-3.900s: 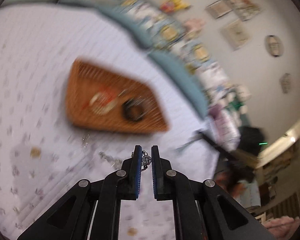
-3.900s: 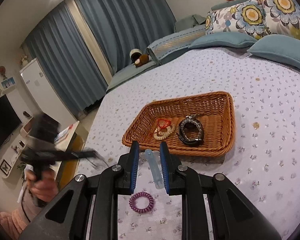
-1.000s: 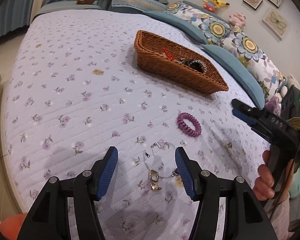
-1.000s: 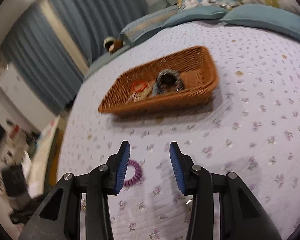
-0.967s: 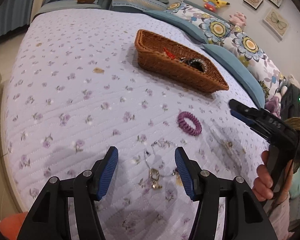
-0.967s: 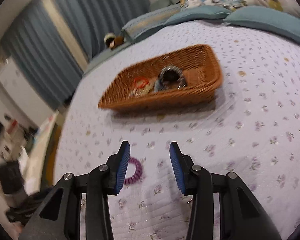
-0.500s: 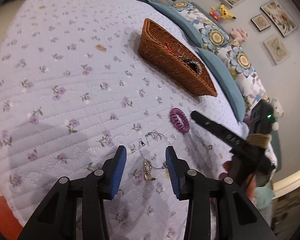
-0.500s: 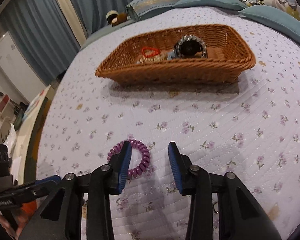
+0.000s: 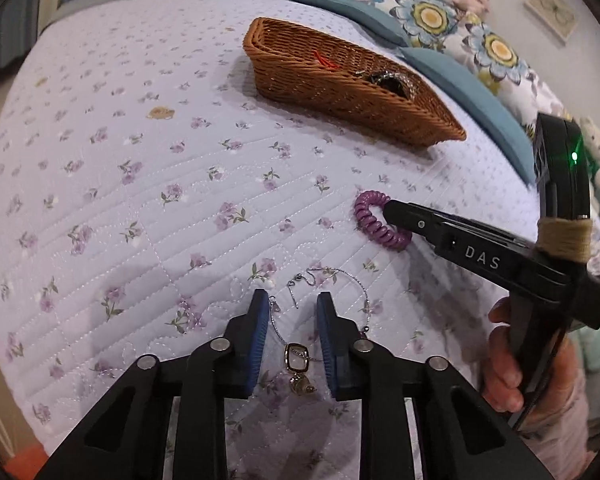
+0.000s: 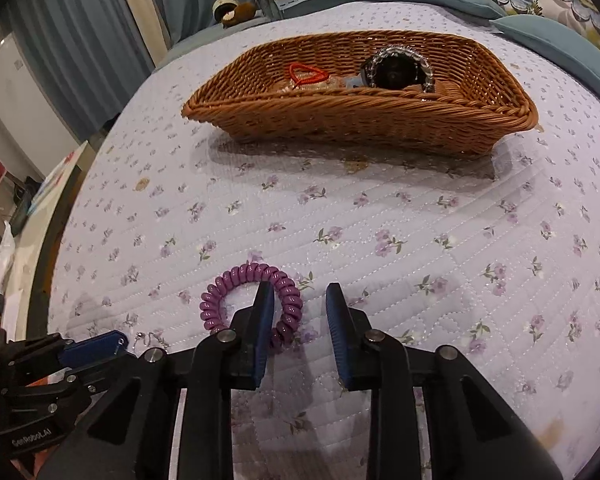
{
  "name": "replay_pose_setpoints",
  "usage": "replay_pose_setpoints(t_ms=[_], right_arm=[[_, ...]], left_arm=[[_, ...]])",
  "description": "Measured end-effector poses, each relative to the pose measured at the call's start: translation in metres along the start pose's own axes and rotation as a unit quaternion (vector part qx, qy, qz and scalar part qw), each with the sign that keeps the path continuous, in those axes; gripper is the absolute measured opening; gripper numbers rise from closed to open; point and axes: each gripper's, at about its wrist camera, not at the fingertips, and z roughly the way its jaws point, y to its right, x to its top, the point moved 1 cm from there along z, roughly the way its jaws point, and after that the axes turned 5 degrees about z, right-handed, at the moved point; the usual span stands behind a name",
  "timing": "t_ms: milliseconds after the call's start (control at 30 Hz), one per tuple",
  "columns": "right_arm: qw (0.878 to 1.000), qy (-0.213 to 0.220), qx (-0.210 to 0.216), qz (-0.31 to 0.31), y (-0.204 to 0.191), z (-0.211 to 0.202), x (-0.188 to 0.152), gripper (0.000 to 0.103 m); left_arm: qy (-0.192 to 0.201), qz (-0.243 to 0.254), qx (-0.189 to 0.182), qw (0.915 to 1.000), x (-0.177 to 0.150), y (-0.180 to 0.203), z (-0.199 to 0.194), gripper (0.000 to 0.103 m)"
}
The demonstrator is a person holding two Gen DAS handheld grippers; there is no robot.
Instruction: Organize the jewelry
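Both grippers lowered since a second ago | left gripper (image 9: 292, 312) closing astride silver necklace (image 9: 300, 356), near bedspread, unpinched | right gripper (image 10: 296, 304) closing over purple coil band (image 10: 252, 300), one pad inside loop | basket (image 10: 360, 120) far; two pickups imminent.

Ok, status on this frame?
Left gripper closing astride silver bracelet, not yet pinched. Right gripper closing, one finger inside purple coil tie. Basket path clear.

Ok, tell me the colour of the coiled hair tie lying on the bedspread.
Purple. The coiled hair tie shows best in the right wrist view.
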Motion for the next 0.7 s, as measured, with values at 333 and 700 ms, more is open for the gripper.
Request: replay_pose_setpoints(t_ms=[333,700], right_arm=[[1.0,0.008,-0.001,-0.016,-0.005,-0.002,0.0,0.012],[0.999,0.047,0.028,0.007,0.006,-0.029,0.002,0.012]], left_arm=[[0.014,-0.018,-0.027,0.9994,0.0,-0.008,-0.006,0.002],[0.041,-0.087,-0.169,0.981,0.01,-0.022,-0.024,0.001]])
